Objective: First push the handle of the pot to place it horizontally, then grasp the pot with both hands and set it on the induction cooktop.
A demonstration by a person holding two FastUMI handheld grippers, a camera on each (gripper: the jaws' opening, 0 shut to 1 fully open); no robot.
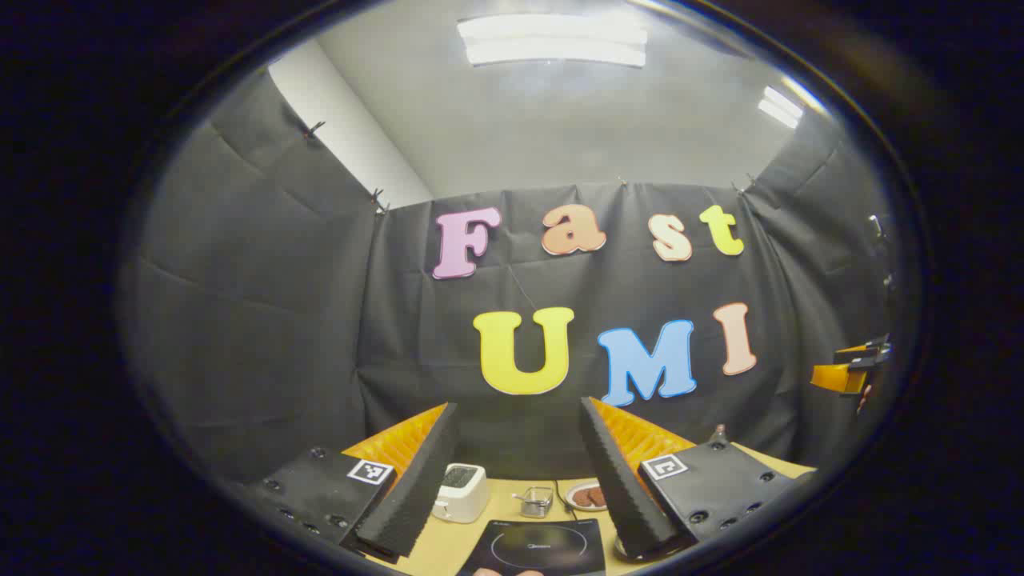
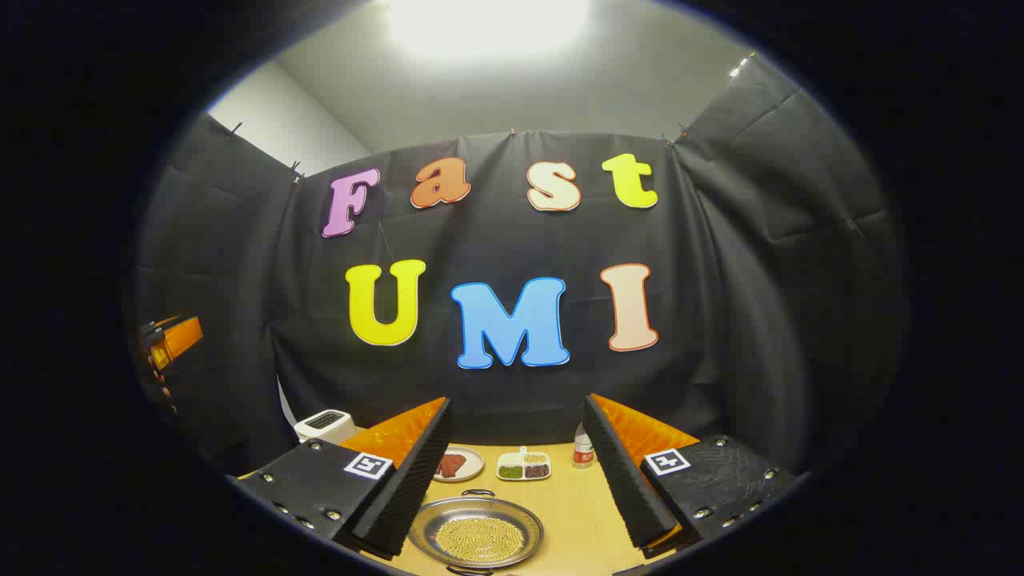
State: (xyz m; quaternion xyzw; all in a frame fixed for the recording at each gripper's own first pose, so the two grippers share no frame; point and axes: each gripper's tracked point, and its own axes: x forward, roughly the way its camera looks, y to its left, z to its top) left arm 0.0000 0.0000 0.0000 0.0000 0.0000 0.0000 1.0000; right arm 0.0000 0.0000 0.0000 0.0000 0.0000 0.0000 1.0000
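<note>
The pot (image 2: 476, 532) is a shallow metal pan filled with yellow beans, low in the right gripper view on the wooden table (image 2: 576, 512). One loop handle (image 2: 478, 494) points to the far side and another shows at its near rim. My right gripper (image 2: 518, 400) is open, held above the pot and apart from it. The black induction cooktop (image 1: 534, 546) lies at the bottom of the left gripper view, under my open left gripper (image 1: 518, 404). Each gripper also appears at the edge of the other's view, the right gripper (image 1: 848, 372) and the left gripper (image 2: 164, 344).
A white toaster (image 1: 462, 492) (image 2: 324, 426), a small metal container (image 1: 534, 501) and a plate of red food (image 1: 588, 497) (image 2: 456, 464) stand behind the cooktop. A divided dish (image 2: 524, 466) and a small bottle (image 2: 583, 452) sit behind the pot. Black cloth walls close in the booth.
</note>
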